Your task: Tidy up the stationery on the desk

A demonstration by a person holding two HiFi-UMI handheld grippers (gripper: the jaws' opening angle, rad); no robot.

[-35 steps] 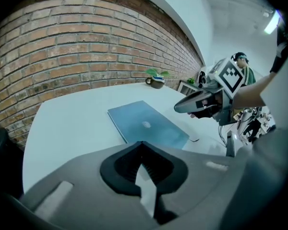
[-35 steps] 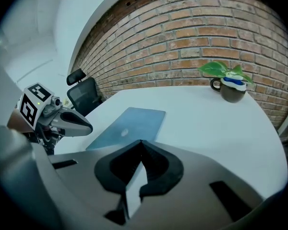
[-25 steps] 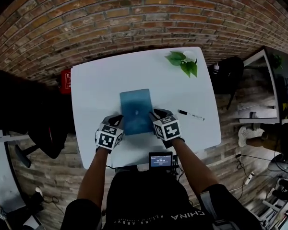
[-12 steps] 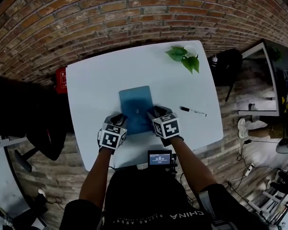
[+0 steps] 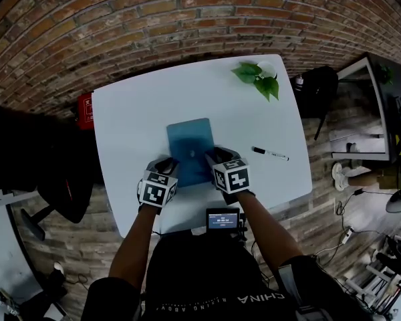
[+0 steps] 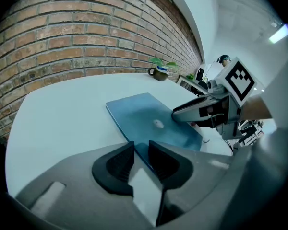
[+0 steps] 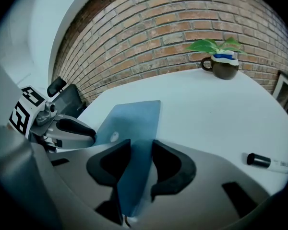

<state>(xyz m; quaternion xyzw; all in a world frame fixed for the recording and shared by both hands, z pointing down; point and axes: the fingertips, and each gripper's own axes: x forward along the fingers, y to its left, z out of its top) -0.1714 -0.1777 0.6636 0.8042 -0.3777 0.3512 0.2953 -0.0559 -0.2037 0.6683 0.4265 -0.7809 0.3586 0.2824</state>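
A flat blue folder (image 5: 190,149) with a small snap button lies in the middle of the white table (image 5: 134,119). My left gripper (image 5: 166,170) sits at its near left corner and my right gripper (image 5: 214,159) at its near right corner. In the left gripper view the jaws (image 6: 140,150) have just been opening; the folder's corner (image 6: 149,123) lies between them with a gap. In the right gripper view the jaws (image 7: 141,150) have opened wide and eased back slightly; the folder's edge (image 7: 134,128) curves up between them, not pinched. A black-capped marker (image 5: 271,154) lies to the right.
A potted plant in a dark mug (image 5: 257,79) stands at the table's far right corner. A small device with a lit screen (image 5: 223,221) sits at the near edge. A dark chair (image 5: 60,172) is left of the table, and a brick wall is behind it.
Both grippers stay at the folder's near corners. The whole head view has shifted slightly; the folder and marker have not moved on the table.
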